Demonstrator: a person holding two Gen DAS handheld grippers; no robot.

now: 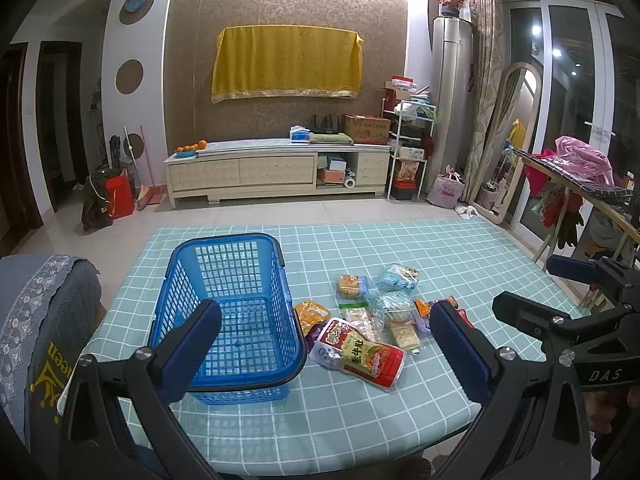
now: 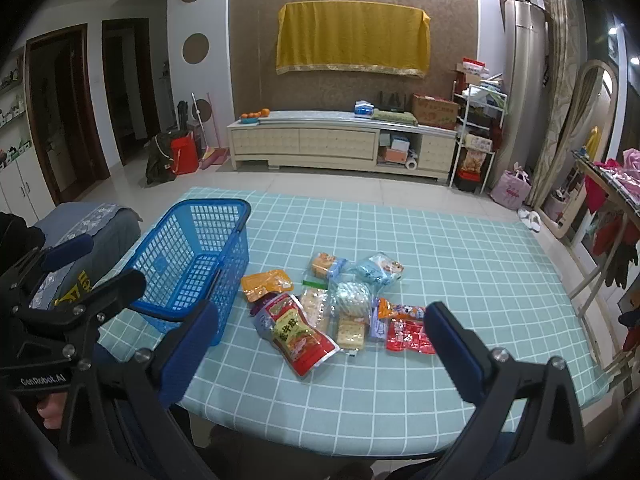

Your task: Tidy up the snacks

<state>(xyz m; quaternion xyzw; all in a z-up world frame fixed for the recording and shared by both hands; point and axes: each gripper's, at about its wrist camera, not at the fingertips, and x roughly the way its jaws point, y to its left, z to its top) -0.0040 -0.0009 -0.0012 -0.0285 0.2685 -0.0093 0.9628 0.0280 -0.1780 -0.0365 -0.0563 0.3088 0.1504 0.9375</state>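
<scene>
Above the near edge of the checked tablecloth (image 2: 440, 264), both tools hover spread wide and empty: the left gripper (image 1: 326, 344) over the blue basket (image 1: 228, 312), the right gripper (image 2: 322, 340) over the snacks. Just right of the basket lie a red pouch (image 2: 298, 336), cracker packs (image 2: 352, 334), an orange packet (image 2: 266, 282) and a pale-blue packet (image 2: 378, 268), heaped together.

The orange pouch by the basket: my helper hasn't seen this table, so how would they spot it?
Find the blue basket on the checked tablecloth. The orange pouch lies flat just right of it, at the snack pile's left edge. It is the only all-orange packet, partly tucked under the big red pouch.
</scene>
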